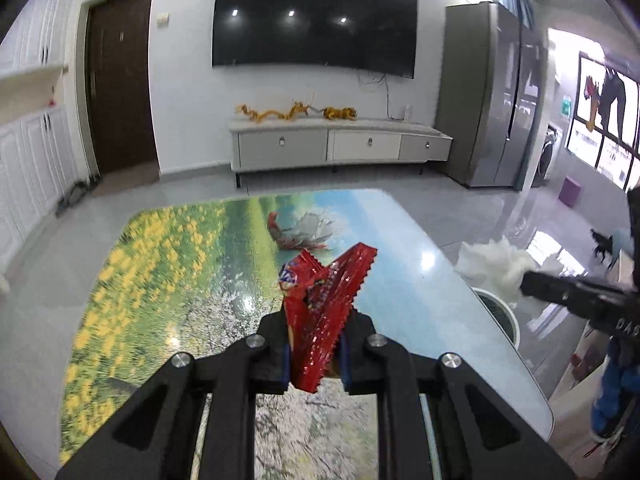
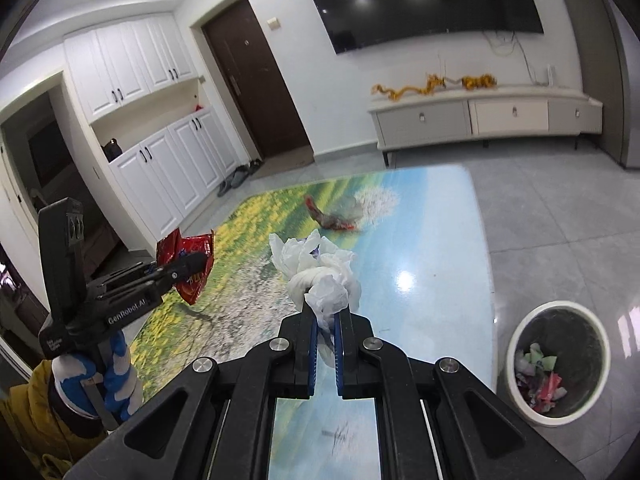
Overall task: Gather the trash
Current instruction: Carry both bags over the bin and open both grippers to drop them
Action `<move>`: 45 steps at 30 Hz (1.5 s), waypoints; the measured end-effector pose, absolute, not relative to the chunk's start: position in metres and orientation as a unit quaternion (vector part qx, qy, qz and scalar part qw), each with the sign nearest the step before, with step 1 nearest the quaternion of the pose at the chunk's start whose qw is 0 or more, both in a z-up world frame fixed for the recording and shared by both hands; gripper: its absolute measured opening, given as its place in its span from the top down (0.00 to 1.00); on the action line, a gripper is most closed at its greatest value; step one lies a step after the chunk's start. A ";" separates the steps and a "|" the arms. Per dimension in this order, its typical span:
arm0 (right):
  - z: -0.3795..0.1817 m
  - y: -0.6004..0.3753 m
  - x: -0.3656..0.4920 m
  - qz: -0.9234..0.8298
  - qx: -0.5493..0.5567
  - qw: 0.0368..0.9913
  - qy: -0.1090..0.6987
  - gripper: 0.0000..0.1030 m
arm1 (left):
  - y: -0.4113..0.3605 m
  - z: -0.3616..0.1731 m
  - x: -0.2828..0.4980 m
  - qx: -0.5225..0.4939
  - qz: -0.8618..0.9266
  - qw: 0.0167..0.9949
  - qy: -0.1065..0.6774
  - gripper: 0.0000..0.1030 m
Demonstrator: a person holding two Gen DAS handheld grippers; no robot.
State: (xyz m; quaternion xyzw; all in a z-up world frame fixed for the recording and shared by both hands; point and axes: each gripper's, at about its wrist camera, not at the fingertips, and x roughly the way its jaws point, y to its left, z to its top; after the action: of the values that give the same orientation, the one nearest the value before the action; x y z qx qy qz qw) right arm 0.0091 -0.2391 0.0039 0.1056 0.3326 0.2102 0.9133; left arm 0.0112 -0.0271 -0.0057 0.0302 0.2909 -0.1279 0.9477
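While both grippers are lifted over the table (image 2: 440, 216), each one holds a piece of trash.

The left gripper (image 1: 316, 344) is closed on a red wrapper (image 1: 324, 292), in the lower middle of its frame. The right gripper (image 2: 327, 322) is closed on a white tissue (image 2: 320, 272), in the middle of its frame. One more crumpled wrapper (image 1: 300, 232) lies on the table, further up in both frames. The bin (image 2: 558, 360), at the lower right of the right frame, stands on the floor beside the table with trash inside.
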 end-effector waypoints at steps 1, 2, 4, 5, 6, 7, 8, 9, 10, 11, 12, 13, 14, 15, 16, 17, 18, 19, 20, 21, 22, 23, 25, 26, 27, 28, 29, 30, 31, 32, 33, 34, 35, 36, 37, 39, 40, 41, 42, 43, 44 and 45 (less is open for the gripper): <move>0.008 -0.241 -0.001 0.210 0.102 0.916 0.327 0.93 | -0.031 -0.002 0.004 0.037 -0.128 0.949 0.285 0.84; 0.012 -0.242 -0.008 0.209 0.099 0.918 0.322 0.93 | -0.033 0.001 -0.001 0.042 -0.129 0.950 0.281 0.84; 0.019 -0.246 -0.019 0.208 0.096 0.922 0.311 0.93 | -0.042 0.007 -0.013 0.051 -0.128 0.952 0.273 0.84; 0.022 -0.248 -0.026 0.207 0.094 0.924 0.306 0.93 | -0.045 0.009 -0.018 0.055 -0.128 0.953 0.270 0.84; 0.025 -0.251 -0.030 0.206 0.094 0.926 0.302 0.93 | -0.048 0.012 -0.022 0.060 -0.128 0.953 0.267 0.84; 0.027 -0.253 -0.033 0.206 0.094 0.927 0.299 0.93 | -0.050 0.014 -0.025 0.064 -0.127 0.954 0.264 0.84; 0.028 -0.256 -0.036 0.206 0.096 0.928 0.295 0.93 | -0.053 0.016 -0.028 0.069 -0.126 0.954 0.262 0.84; 0.030 -0.261 -0.038 0.204 0.099 0.929 0.292 0.93 | -0.057 0.019 -0.030 0.075 -0.125 0.955 0.259 0.84; 0.031 -0.264 -0.041 0.204 0.101 0.930 0.289 0.93 | -0.060 0.021 -0.031 0.080 -0.125 0.955 0.257 0.84; 0.031 -0.268 -0.042 0.203 0.105 0.930 0.287 0.93 | -0.063 0.023 -0.032 0.085 -0.125 0.955 0.255 0.84; 0.031 -0.274 -0.043 0.200 0.109 0.931 0.284 0.93 | -0.066 0.024 -0.031 0.090 -0.124 0.955 0.255 0.84; 0.030 -0.278 -0.044 0.199 0.112 0.932 0.282 0.93 | -0.070 0.025 -0.030 0.095 -0.124 0.955 0.254 0.84; 0.029 -0.283 -0.044 0.197 0.116 0.932 0.282 0.93 | -0.074 0.026 -0.029 0.099 -0.125 0.954 0.254 0.84; 0.028 -0.289 -0.044 0.193 0.121 0.932 0.281 0.93 | -0.080 0.026 -0.027 0.105 -0.127 0.953 0.255 0.84; 0.025 -0.296 -0.043 0.189 0.127 0.932 0.281 0.93 | -0.086 0.026 -0.026 0.109 -0.129 0.952 0.256 0.84; 0.023 -0.301 -0.043 0.185 0.132 0.932 0.282 0.93 | -0.092 0.026 -0.023 0.114 -0.132 0.950 0.258 0.84; 0.019 -0.309 -0.042 0.178 0.138 0.933 0.282 0.93 | -0.101 0.024 -0.020 0.121 -0.137 0.948 0.261 0.84; 0.015 -0.317 -0.041 0.170 0.143 0.933 0.284 0.93 | -0.109 0.023 -0.015 0.126 -0.141 0.946 0.264 0.84; 0.011 -0.325 -0.039 0.160 0.147 0.933 0.286 0.93 | -0.116 0.021 -0.010 0.131 -0.146 0.943 0.267 0.84; 0.004 -0.335 -0.036 0.149 0.153 0.933 0.289 0.93 | -0.127 0.018 -0.005 0.137 -0.153 0.940 0.273 0.84; -0.004 -0.346 -0.033 0.136 0.160 0.932 0.295 0.93 | -0.137 0.015 0.001 0.141 -0.161 0.936 0.280 0.84; -0.010 -0.353 -0.030 0.126 0.165 0.931 0.299 0.93 | -0.148 0.011 0.007 0.144 -0.170 0.931 0.288 0.84; -0.028 -0.374 -0.024 0.099 0.181 0.928 0.310 0.93 | -0.172 0.002 0.022 0.148 -0.190 0.922 0.304 0.84; -0.039 -0.387 -0.019 0.083 0.192 0.925 0.318 0.93 | -0.185 -0.002 0.030 0.151 -0.201 0.916 0.311 0.84; -0.048 -0.396 -0.017 0.071 0.200 0.922 0.325 0.93 | -0.201 -0.007 0.038 0.153 -0.216 0.909 0.321 0.84; -0.058 -0.407 -0.013 0.056 0.207 0.918 0.334 0.92 | -0.213 -0.012 0.044 0.153 -0.228 0.904 0.329 0.83; -0.069 -0.421 -0.007 0.038 0.213 0.914 0.343 0.92 | -0.231 -0.018 0.054 0.151 -0.244 0.896 0.339 0.81; -0.077 -0.431 -0.004 0.028 0.218 0.911 0.348 0.91 | -0.243 -0.024 0.062 0.150 -0.254 0.890 0.348 0.81; -0.084 -0.442 0.000 0.017 0.224 0.908 0.354 0.91 | -0.256 -0.030 0.070 0.150 -0.261 0.885 0.357 0.81; -0.091 -0.452 0.005 0.006 0.228 0.905 0.359 0.90 | -0.271 -0.037 0.079 0.149 -0.268 0.878 0.367 0.81; -0.098 -0.463 0.010 -0.006 0.233 0.901 0.365 0.90 | -0.286 -0.046 0.088 0.149 -0.276 0.871 0.377 0.81; -0.105 -0.474 0.014 -0.016 0.237 0.898 0.370 0.90 | -0.300 -0.055 0.097 0.146 -0.284 0.864 0.388 0.81; -0.112 -0.483 0.020 -0.025 0.241 0.895 0.374 0.90 | -0.317 -0.064 0.106 0.141 -0.297 0.855 0.401 0.81; -0.120 -0.493 0.025 -0.033 0.246 0.891 0.380 0.90 | -0.328 -0.068 0.113 0.138 -0.305 0.849 0.408 0.81; -0.129 -0.502 0.031 -0.040 0.250 0.887 0.386 0.90 | -0.343 -0.076 0.121 0.136 -0.315 0.842 0.417 0.81; -0.146 -0.516 0.042 -0.050 0.258 0.879 0.399 0.90 | -0.365 -0.091 0.133 0.133 -0.332 0.828 0.431 0.80; -0.155 -0.521 0.048 -0.055 0.261 0.874 0.405 0.90 | -0.374 -0.098 0.138 0.130 -0.338 0.822 0.439 0.77; -0.163 -0.525 0.054 -0.059 0.263 0.871 0.412 0.89 | -0.384 -0.106 0.144 0.124 -0.345 0.815 0.449 0.70; -0.172 -0.528 0.059 -0.064 0.263 0.867 0.418 0.88 | -0.390 -0.112 0.148 0.117 -0.351 0.808 0.458 0.66; -0.179 -0.529 0.062 -0.068 0.264 0.864 0.423 0.84 | -0.396 -0.117 0.152 0.112 -0.356 0.804 0.464 0.59; -0.187 -0.532 0.067 -0.071 0.265 0.862 0.426 0.75 | -0.401 -0.121 0.155 0.108 -0.359 0.801 0.467 0.55; -0.192 -0.534 0.069 -0.074 0.262 0.861 0.429 0.70 | -0.405 -0.125 0.157 0.105 -0.362 0.800 0.468 0.53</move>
State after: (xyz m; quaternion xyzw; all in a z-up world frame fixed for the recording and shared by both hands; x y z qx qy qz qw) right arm 0.0686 -0.5343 -0.1924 0.2623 0.4288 -0.0739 0.8613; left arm 0.1565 -0.4045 -0.1245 0.1052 0.4676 -0.3621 0.7995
